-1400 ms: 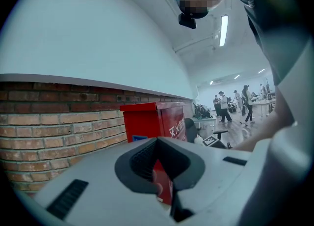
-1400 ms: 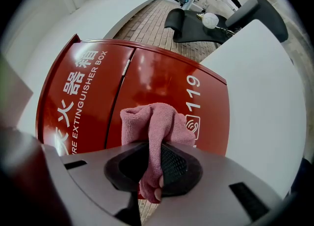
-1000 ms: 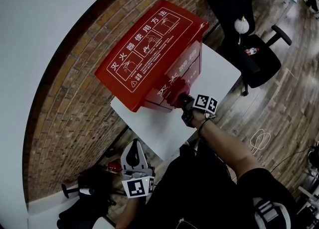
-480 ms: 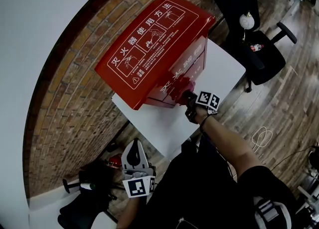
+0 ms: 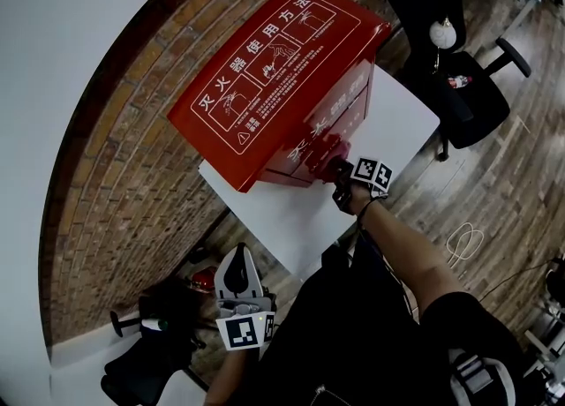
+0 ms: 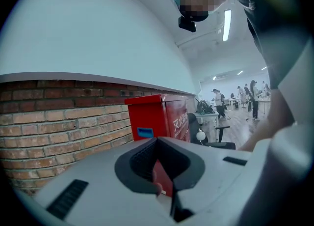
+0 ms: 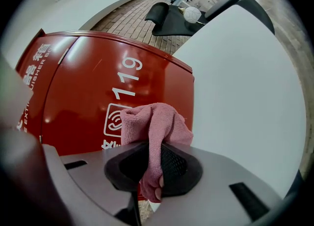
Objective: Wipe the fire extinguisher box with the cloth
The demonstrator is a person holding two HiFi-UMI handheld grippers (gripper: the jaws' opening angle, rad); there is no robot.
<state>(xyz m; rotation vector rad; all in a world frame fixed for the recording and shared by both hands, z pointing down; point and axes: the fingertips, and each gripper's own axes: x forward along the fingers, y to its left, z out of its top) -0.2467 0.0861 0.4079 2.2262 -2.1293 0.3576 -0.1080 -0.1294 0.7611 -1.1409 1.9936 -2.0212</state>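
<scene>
The right gripper (image 7: 152, 173) has gone slightly toward 1 o'clock along the fire extinguisher box (image 5: 265, 69). Its fingers pinch the soft, light cloth (image 7: 156, 122) by its bunched middle, against the stiff box front on the counter (image 5: 282, 219). The left gripper (image 6: 159, 171), at 7 o'clock, has its fingers pressed together, empty.

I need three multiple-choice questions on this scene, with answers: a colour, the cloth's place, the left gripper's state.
1. What colour is the rectangular fire extinguisher box? A) blue B) green C) red
2. Where is the pink woven cloth? A) on the floor B) in the right gripper, at the box's front C) on the lid
3. The left gripper is: A) clamped on the cloth B) shut and empty, away from the box C) pressing the lid
Answers: 1C, every visible face is red; 2B, jaws pinch it before the 119 panel; 3B, nothing between its closed jaws.
</scene>
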